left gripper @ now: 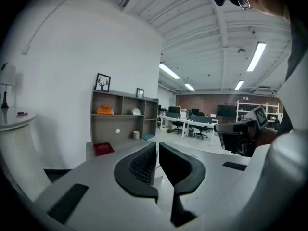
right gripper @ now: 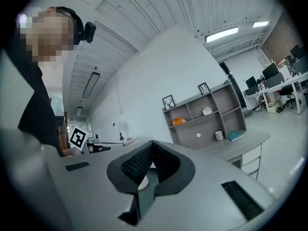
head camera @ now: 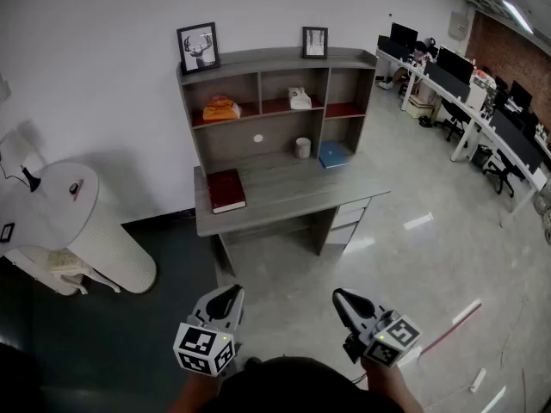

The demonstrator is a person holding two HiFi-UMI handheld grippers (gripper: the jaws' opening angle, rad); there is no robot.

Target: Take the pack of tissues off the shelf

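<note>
A grey desk with a shelf unit (head camera: 267,63) stands against the white wall, well ahead of me. An orange soft pack (head camera: 221,108), apparently the tissues, lies in the upper left cubby. A white object (head camera: 299,99) sits in the middle cubby. Low in the head view, my left gripper (head camera: 231,295) and right gripper (head camera: 338,296) are both shut and empty, far from the desk. The left gripper view has its shut gripper (left gripper: 157,146) below the distant orange pack (left gripper: 104,110). In the right gripper view, the shut gripper (right gripper: 152,143) points left of the orange pack (right gripper: 179,121).
On the desk top lie a red book (head camera: 226,189), a blue book (head camera: 333,154) and a small cup (head camera: 302,147). Two picture frames (head camera: 198,47) stand on the shelf top. A white round stand (head camera: 60,222) is at the left, and office desks with chairs (head camera: 482,119) at the right.
</note>
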